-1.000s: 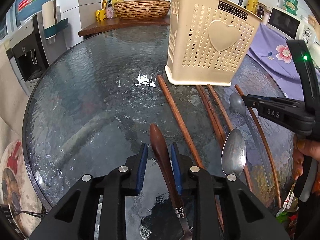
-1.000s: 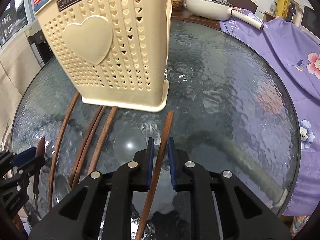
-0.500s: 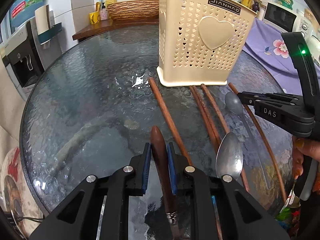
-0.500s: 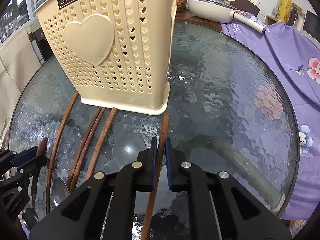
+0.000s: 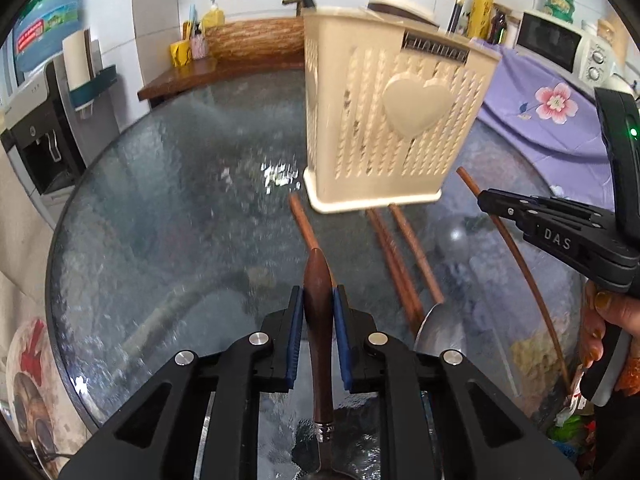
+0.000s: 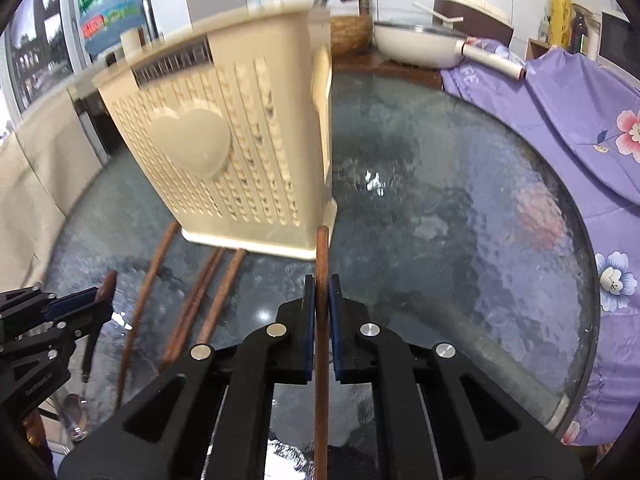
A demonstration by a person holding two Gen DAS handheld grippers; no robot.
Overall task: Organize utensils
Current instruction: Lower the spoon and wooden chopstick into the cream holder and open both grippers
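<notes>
My left gripper (image 5: 317,300) is shut on the dark wooden handle of a utensil (image 5: 318,280), held above the glass table (image 5: 160,200). My right gripper (image 6: 321,292) is shut on a brown chopstick (image 6: 321,248) whose tip points at the corner of the cream perforated utensil holder (image 6: 224,152). The holder (image 5: 392,120) stands at the middle back of the table in the left wrist view. Several more chopsticks (image 5: 396,252) and a metal spoon (image 5: 436,320) lie on the glass in front of it. The left gripper (image 6: 76,308) shows at left in the right wrist view.
A purple flowered cloth (image 6: 580,120) covers the right side. A white pan (image 6: 416,44) and a wicker basket (image 5: 256,40) sit on the counter behind. A water dispenser (image 5: 44,128) stands at far left.
Both grippers closed fully on their utensils and lifted them off the glass, rising and tilting toward the holder. The views are motion-blurred now.
</notes>
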